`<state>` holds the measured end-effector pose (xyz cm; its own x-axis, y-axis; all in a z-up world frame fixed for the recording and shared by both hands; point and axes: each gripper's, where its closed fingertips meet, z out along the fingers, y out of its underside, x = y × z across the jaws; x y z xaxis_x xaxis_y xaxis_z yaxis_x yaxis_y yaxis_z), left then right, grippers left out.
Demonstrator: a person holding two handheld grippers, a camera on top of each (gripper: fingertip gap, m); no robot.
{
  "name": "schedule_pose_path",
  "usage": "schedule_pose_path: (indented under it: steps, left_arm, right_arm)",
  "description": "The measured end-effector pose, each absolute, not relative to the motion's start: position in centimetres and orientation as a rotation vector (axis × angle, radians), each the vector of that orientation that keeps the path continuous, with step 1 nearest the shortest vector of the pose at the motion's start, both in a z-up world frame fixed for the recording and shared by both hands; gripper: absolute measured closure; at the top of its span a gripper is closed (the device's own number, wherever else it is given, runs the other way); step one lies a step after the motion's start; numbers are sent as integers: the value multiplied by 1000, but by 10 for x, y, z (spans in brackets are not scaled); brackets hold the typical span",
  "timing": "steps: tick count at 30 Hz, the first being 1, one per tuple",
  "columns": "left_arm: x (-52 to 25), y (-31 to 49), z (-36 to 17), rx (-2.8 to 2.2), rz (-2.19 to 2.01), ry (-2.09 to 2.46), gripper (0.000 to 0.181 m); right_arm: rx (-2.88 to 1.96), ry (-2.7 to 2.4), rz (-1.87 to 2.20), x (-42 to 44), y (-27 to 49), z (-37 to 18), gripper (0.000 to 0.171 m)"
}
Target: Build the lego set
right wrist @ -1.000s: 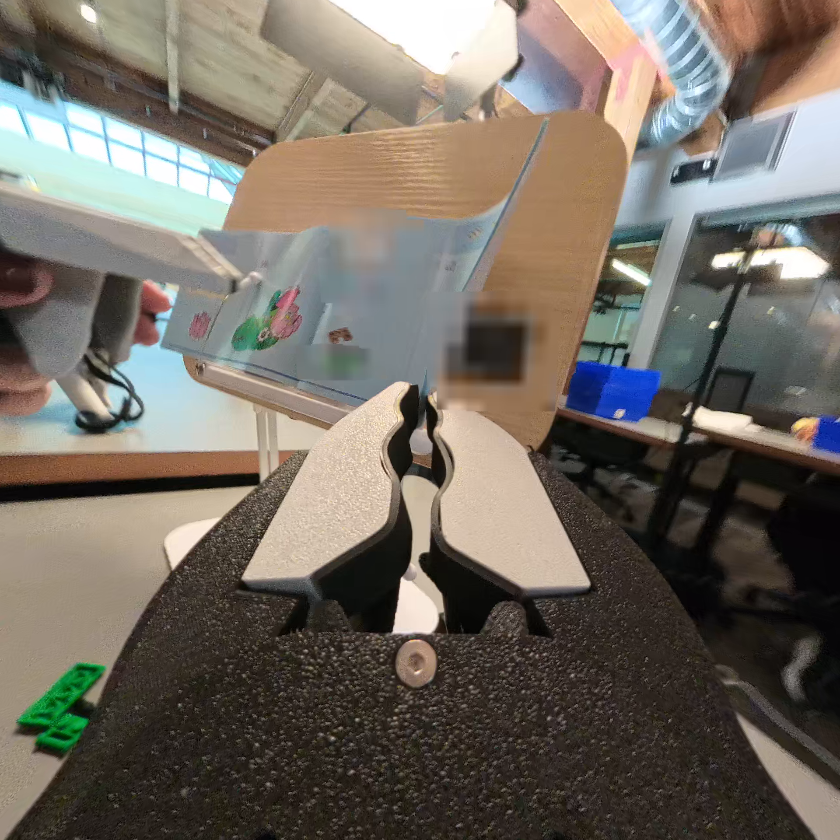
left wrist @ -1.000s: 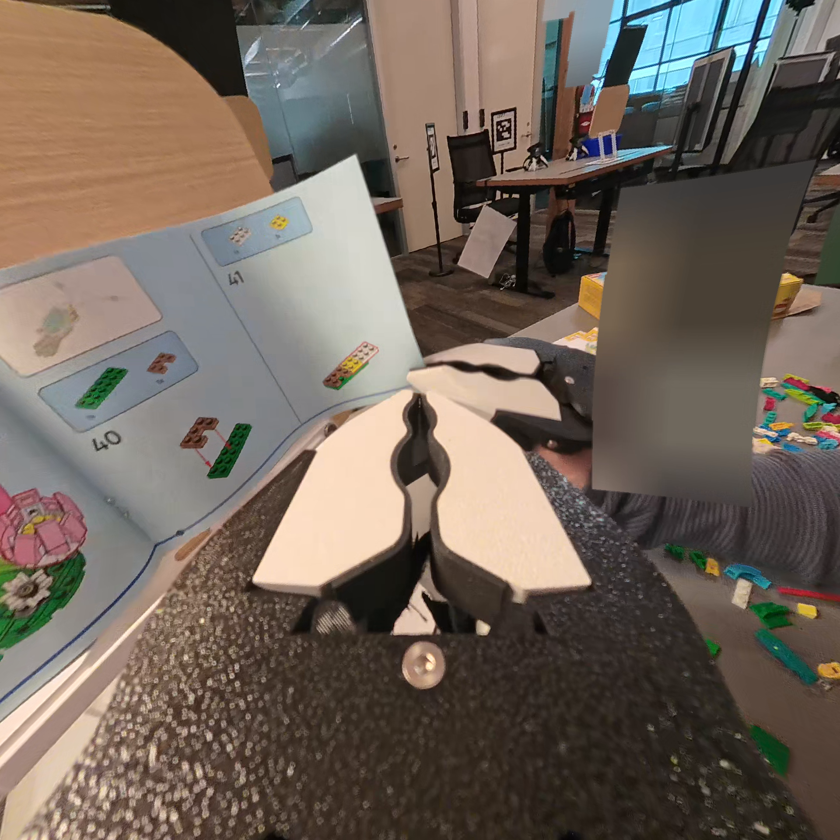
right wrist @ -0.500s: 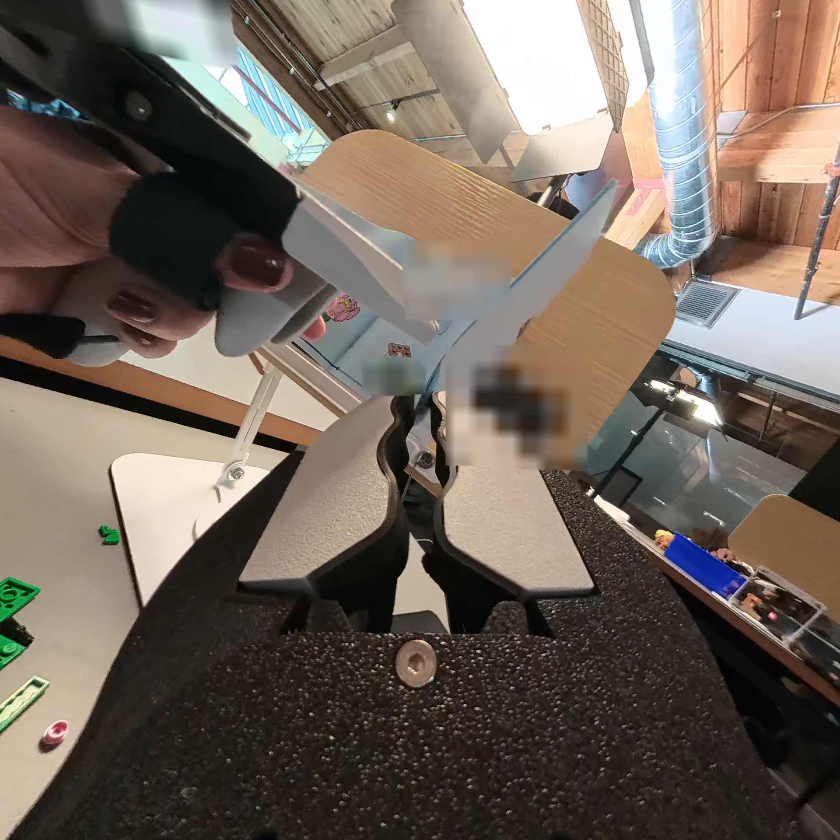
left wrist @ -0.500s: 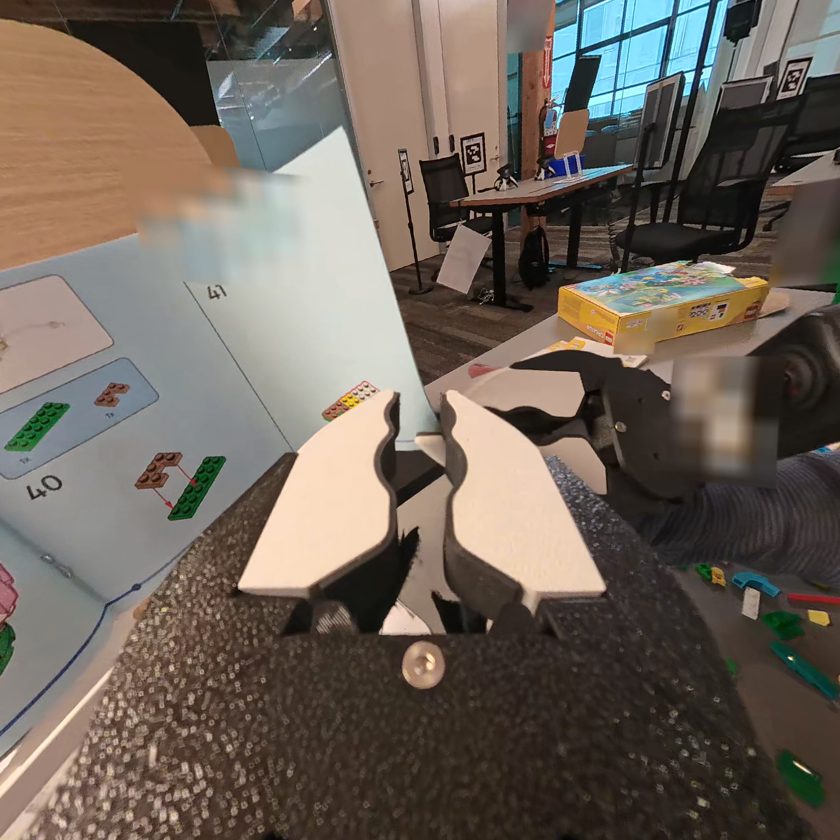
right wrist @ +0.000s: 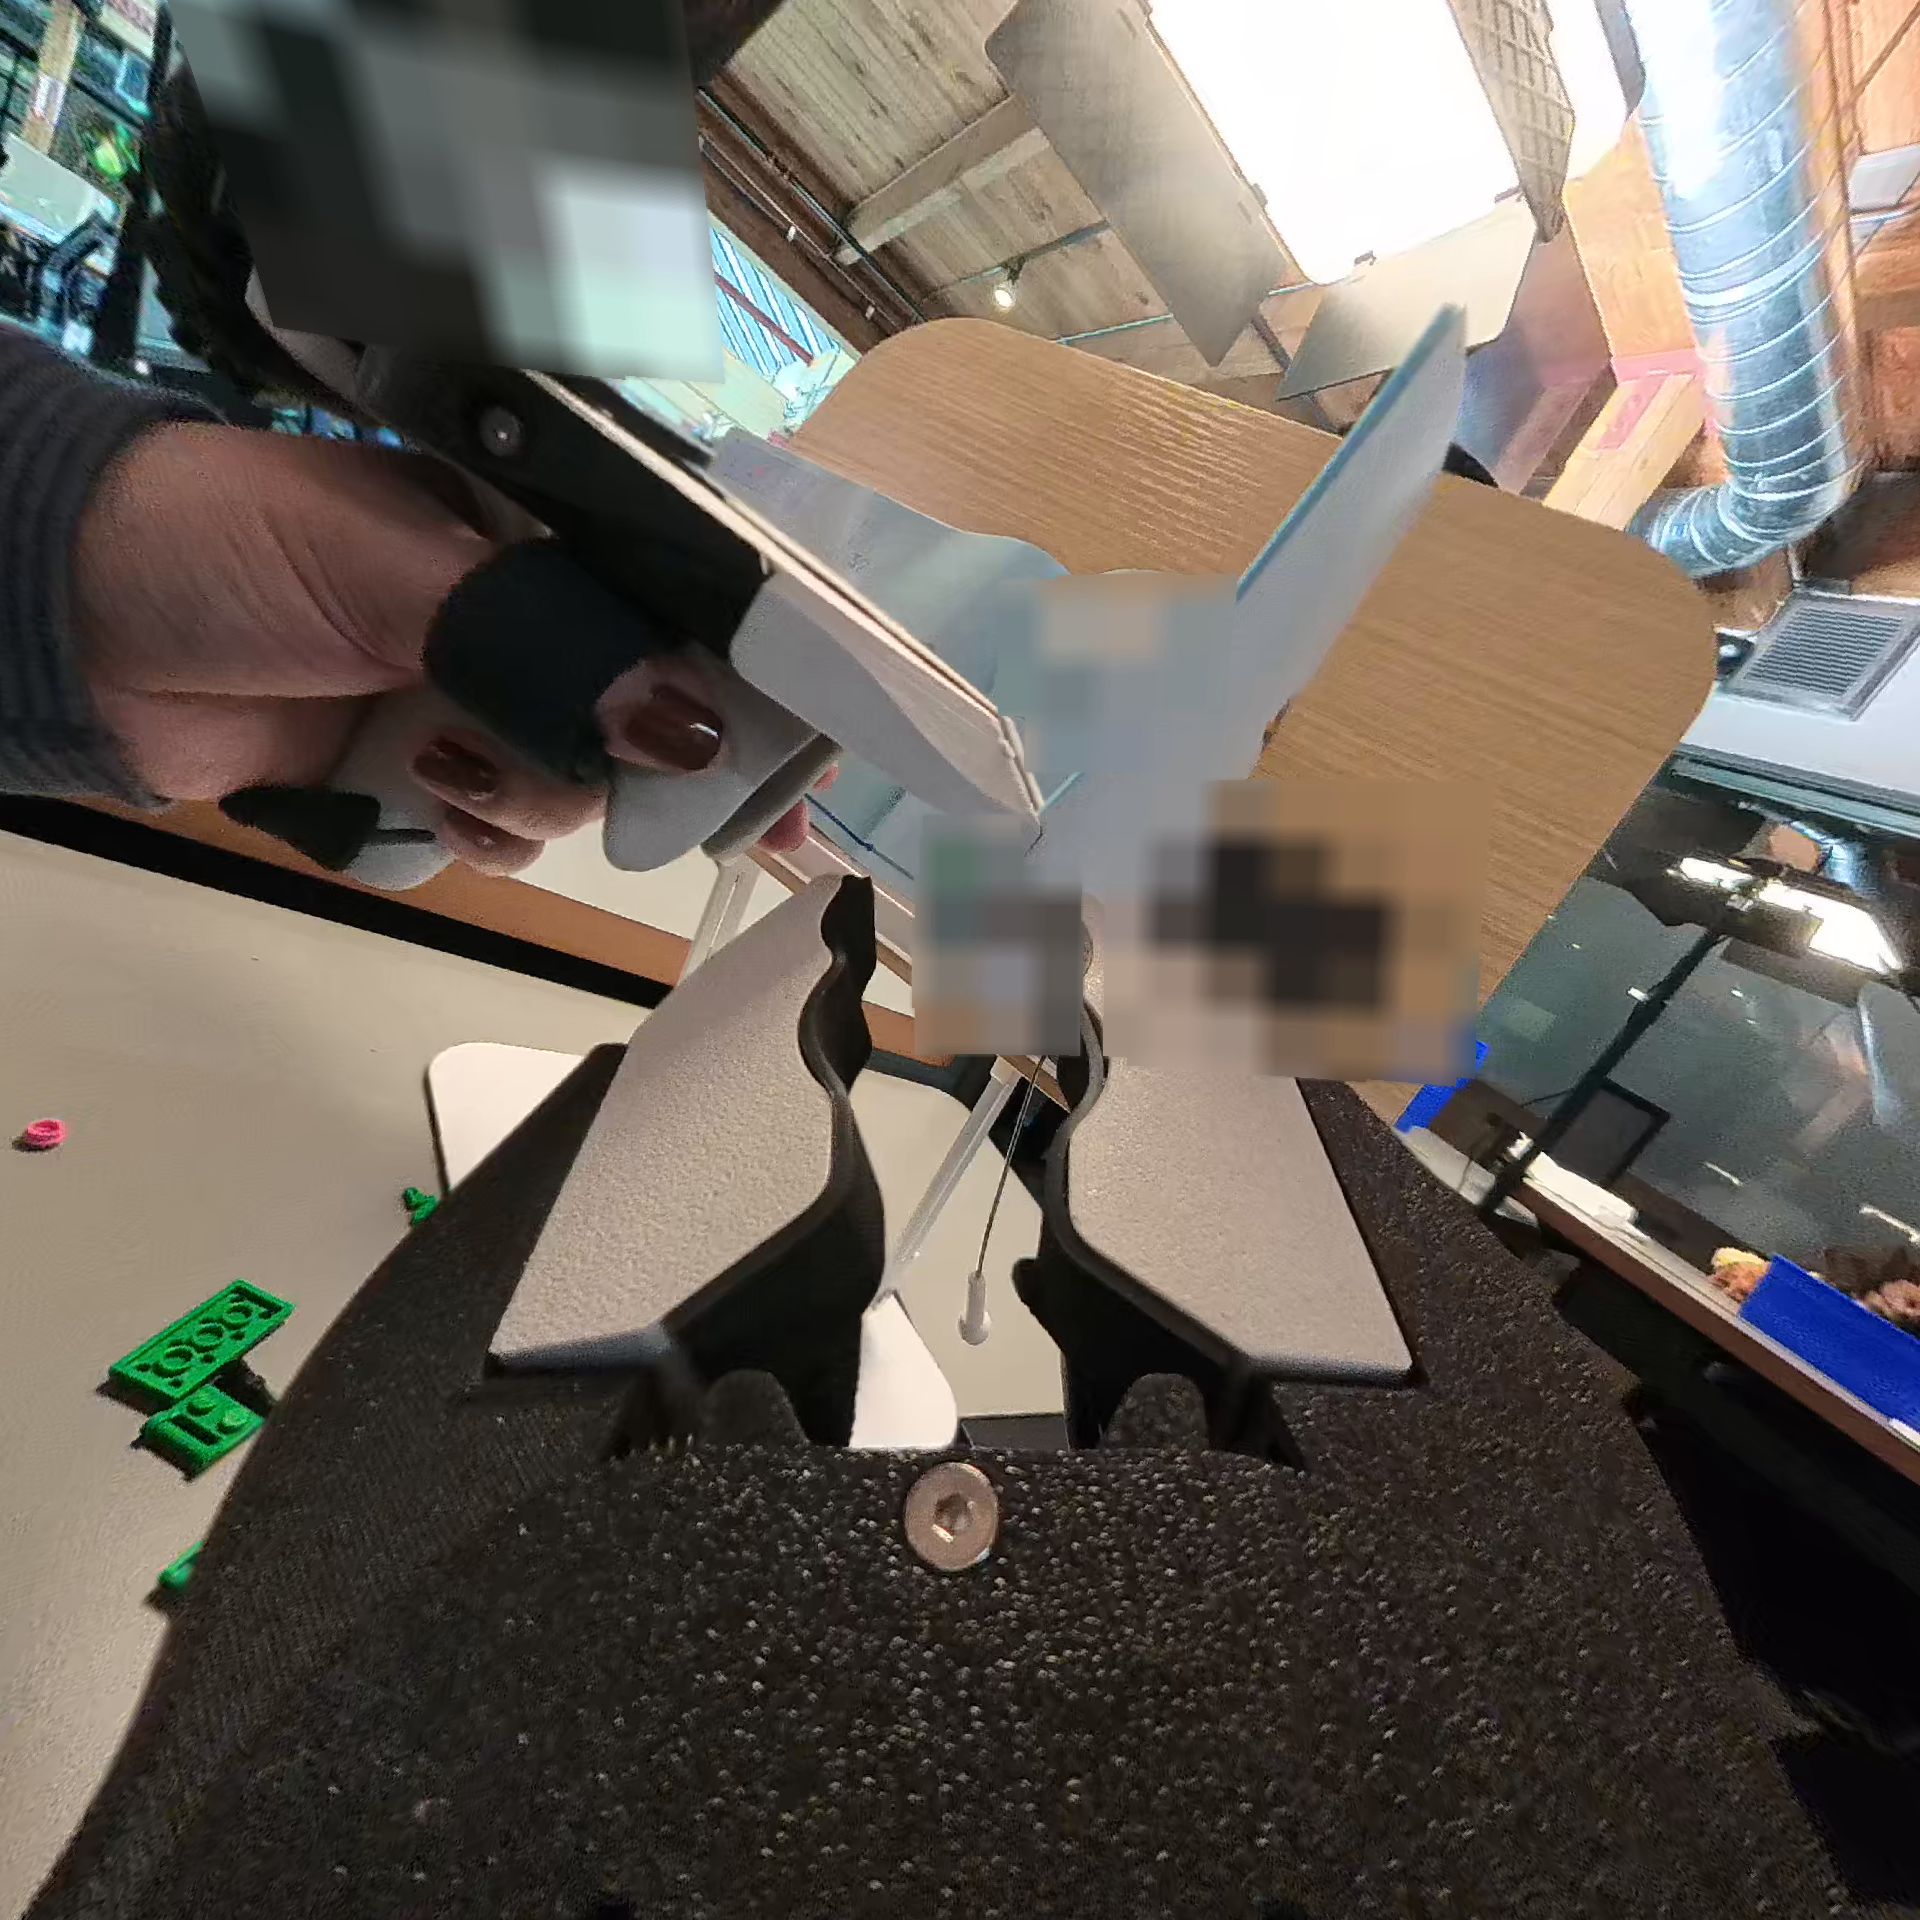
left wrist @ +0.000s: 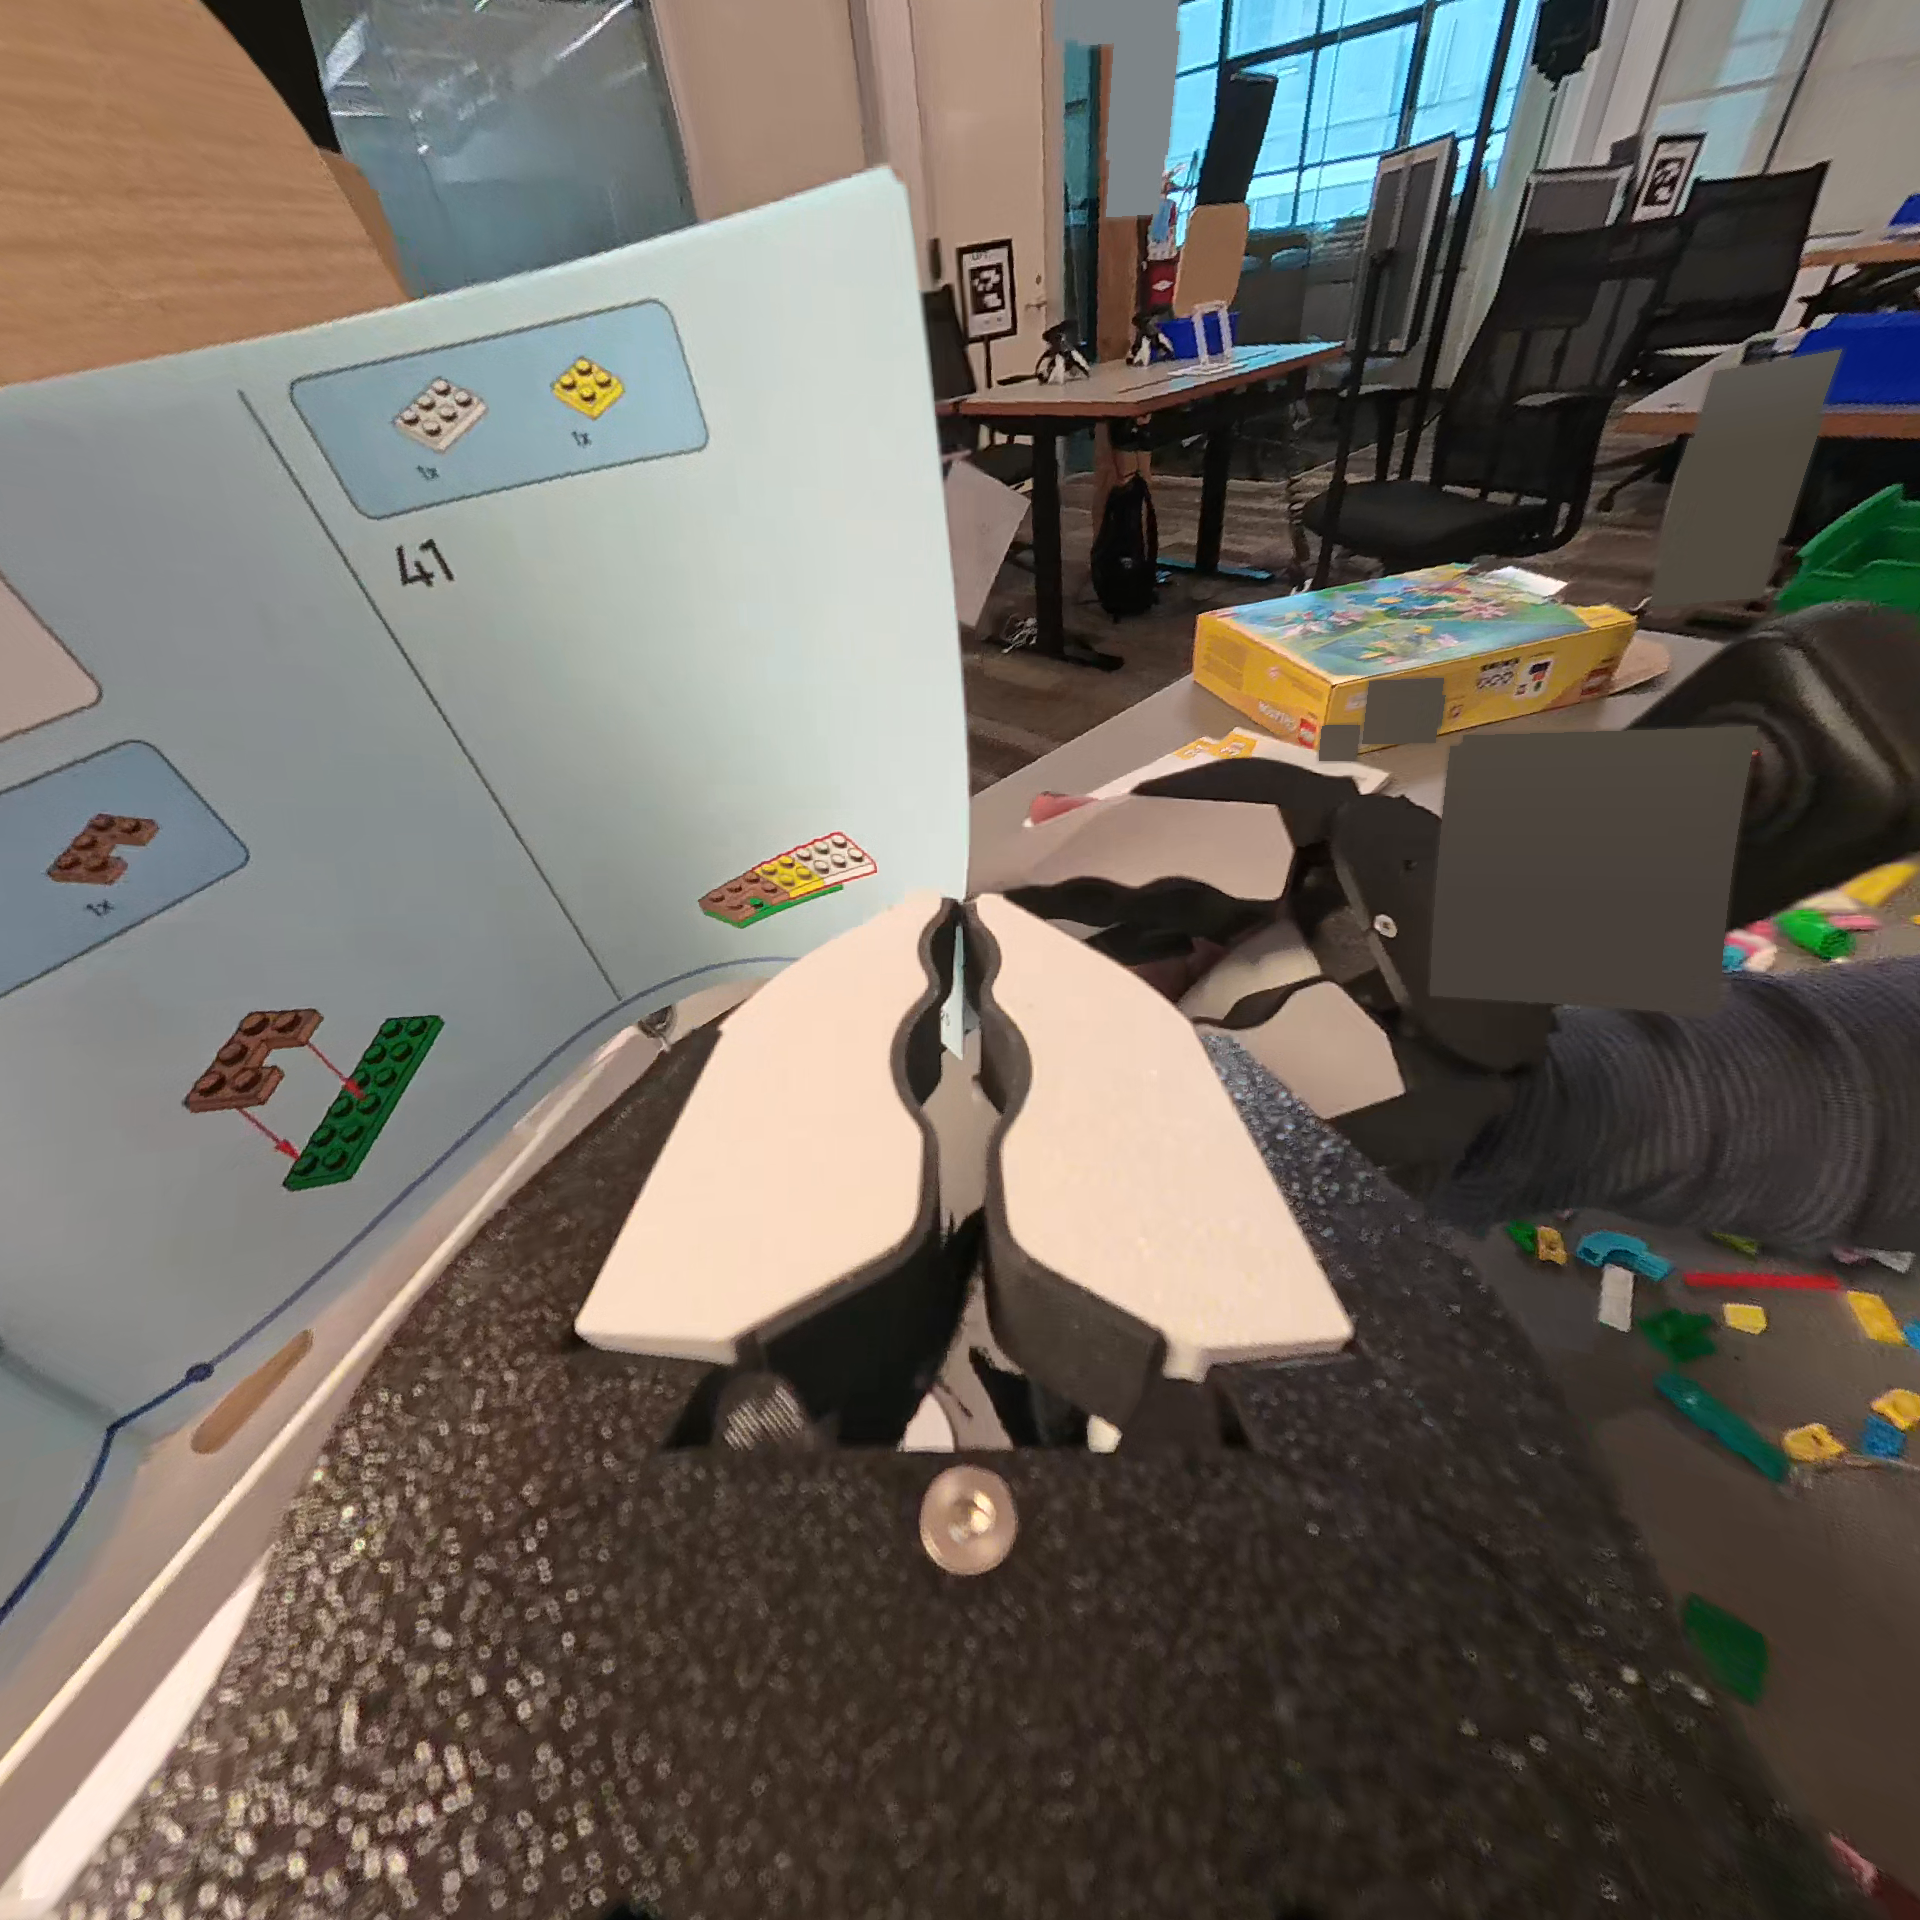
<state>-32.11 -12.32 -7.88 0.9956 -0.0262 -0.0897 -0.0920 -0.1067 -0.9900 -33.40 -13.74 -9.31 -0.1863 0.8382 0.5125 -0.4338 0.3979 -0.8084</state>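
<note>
The open instruction booklet point(left wrist: 540, 727) leans on a wooden stand point(right wrist: 1403, 644). My left gripper point(left wrist: 958, 920) is shut on the lower right corner of the booklet's right page, and a thin strip of the page shows between its fingers. It also shows in the right wrist view point(right wrist: 883, 727), pinching the page, which stands lifted off the board. My right gripper point(right wrist: 966, 966) is open and empty just below that page corner. In the left wrist view it point(left wrist: 1226, 935) sits right beside my left fingers. Two green plates point(right wrist: 197, 1361) lie on the table at lower left.
Loose coloured bricks point(left wrist: 1714, 1351) are scattered on the grey table to the right. A yellow set box point(left wrist: 1403, 655) lies at the table's far edge. The stand's white base point(right wrist: 499, 1091) rests on the table, with a small pink piece point(right wrist: 44, 1132) to its left. The grippers are tip to tip, or close to it. About 25 cm separates my right fingertips from the small pink piece point(right wrist: 44, 1132).
My left gripper opened, then shut on the page corner. My right gripper, which was shut at that corner, has opened and let go. The page now stands more upright.
</note>
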Motion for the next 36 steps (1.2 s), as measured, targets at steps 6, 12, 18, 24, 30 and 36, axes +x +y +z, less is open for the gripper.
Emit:
schedule_pose_path:
  steps: [6, 12, 18, 24, 30, 36]
  left_arm:
    - [-308, -127, -82, -1625, -148, 125, 181]
    - [-314, -136, -78, -1556, -238, 86, 181]
    - [-306, -138, -80, -1551, -299, 122, 180]
    - [-298, -136, -91, -1621, -346, 150, 178]
    - [-300, -134, -90, -1619, -272, 150, 179]
    - [-308, -135, -89, -1671, -64, 147, 173]
  right_arm:
    - [-427, -1316, 1248, -333, -136, -93, 136]
    - [-396, -1357, 1359, -325, -142, -96, 134]
    - [-445, -1376, 1480, -324, -139, -96, 136]
    - [-474, -1409, 1590, -324, -142, -97, 130]
    - [-481, -1420, 1605, -322, -141, -99, 127]
    - [-448, -1434, 1647, -315, -146, -99, 123]
